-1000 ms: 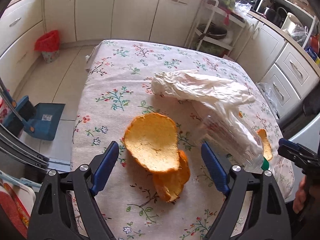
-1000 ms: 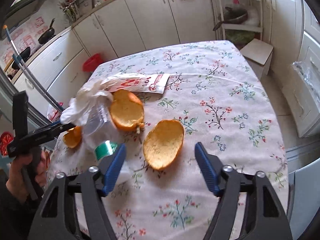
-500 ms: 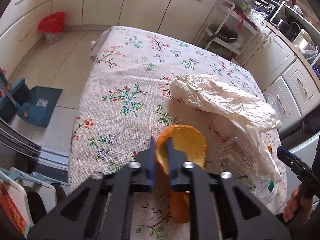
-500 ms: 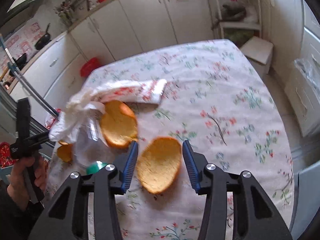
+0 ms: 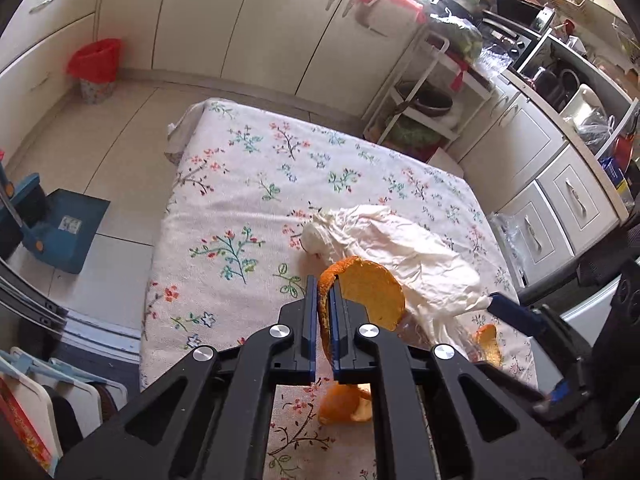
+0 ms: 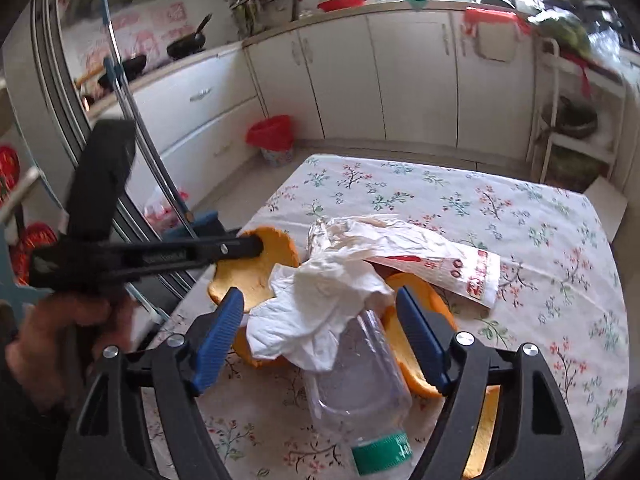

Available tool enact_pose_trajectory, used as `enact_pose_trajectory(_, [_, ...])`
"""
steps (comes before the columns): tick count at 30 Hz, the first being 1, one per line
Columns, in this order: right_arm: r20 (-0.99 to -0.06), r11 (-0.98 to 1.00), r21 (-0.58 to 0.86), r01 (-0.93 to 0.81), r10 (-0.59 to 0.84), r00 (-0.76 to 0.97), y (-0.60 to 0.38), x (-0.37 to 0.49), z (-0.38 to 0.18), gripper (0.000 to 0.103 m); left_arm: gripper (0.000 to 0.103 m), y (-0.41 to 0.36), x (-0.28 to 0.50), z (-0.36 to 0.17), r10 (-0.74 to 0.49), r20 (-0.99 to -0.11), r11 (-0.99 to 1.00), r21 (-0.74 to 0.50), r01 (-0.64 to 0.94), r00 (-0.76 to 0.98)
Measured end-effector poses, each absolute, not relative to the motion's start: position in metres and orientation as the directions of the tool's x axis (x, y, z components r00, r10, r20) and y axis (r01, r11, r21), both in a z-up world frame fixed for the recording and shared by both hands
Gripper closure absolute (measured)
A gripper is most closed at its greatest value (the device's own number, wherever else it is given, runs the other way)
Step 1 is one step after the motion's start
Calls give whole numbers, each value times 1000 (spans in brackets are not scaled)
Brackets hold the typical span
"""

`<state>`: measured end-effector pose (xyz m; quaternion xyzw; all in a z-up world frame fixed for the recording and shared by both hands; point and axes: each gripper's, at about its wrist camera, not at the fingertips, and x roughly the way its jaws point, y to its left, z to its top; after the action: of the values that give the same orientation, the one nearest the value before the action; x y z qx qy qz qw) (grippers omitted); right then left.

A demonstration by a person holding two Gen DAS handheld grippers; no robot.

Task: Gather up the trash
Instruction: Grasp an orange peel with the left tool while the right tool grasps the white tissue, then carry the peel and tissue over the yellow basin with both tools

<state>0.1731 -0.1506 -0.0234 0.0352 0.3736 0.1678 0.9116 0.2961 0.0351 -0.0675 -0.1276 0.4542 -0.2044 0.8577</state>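
**Left wrist view: peel clamped; right gripper spread over bottle**

Left wrist view, nearest: the left gripper [image 5: 324, 312] is closed to a thin gap, pinching the edge of a large orange peel [image 5: 370, 292]. The peel stands on edge, its pale inner face turned to the right and its long axis running up and away from the fingers, raised above the floral tablecloth [image 5: 240, 208]. Below the fingers a smaller peel piece [image 5: 344, 404] lies on the cloth. Just beyond, a crumpled white plastic bag [image 5: 400, 248] lies with its long axis running diagonally from centre toward the right edge.

Right wrist view, nearest: the right gripper [image 6: 320, 340] is wide open and holds nothing. Between its fingers lies a clear plastic bottle [image 6: 360, 384], green-labelled end toward the camera, long axis pointing away, far end under the bag. Further off, a red-lined bin [image 6: 272, 136] stands on the floor by the cabinets.
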Motion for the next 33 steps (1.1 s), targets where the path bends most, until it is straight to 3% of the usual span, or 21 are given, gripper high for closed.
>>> enact_pose_trajectory(1, [-684, 945, 171, -277, 317, 657, -146, 176, -27, 35, 98, 38, 296, -64, -471, -721, 881, -411, 234, 509])
enact_pose_trajectory(2, [-701, 944, 176, -279, 319, 638, -143, 181, -33, 54, 98, 41, 296, -62, -476, -714, 878, -417, 234, 513])
enact_pose_trajectory(4, [-710, 946, 193, -261, 318, 629, -148, 183, -38, 72, 98, 46, 295, -57, -476, -707, 878, -419, 233, 524])
enact_pose_trajectory(5, [-713, 945, 206, -255, 323, 622, -151, 184, -38, 89, 98, 50, 294, -55, -477, -700, 877, -423, 229, 532])
enact_pose_trajectory(6, [-712, 941, 231, -246, 336, 616, -157, 185, -38, 93, 98, 53, 294, -53, -476, -696, 876, -426, 225, 538])
enact_pose_trajectory(16, [-599, 898, 352, -263, 432, 674, -194, 158, -5, 95, 98, 67, 276, -23, -490, -618, 864, -437, 249, 615])
enact_pose_trajectory(25, [-429, 760, 584, -285, 586, 687, -237, 124, 20, 95, 98, 62, 233, 10, -522, -542, 846, -425, 320, 659])
enact_pose_trajectory(33, [-338, 714, 628, -309, 608, 718, -253, 61, 32, 95, 98, 63, 168, 15, -543, -503, 829, -450, 332, 673])
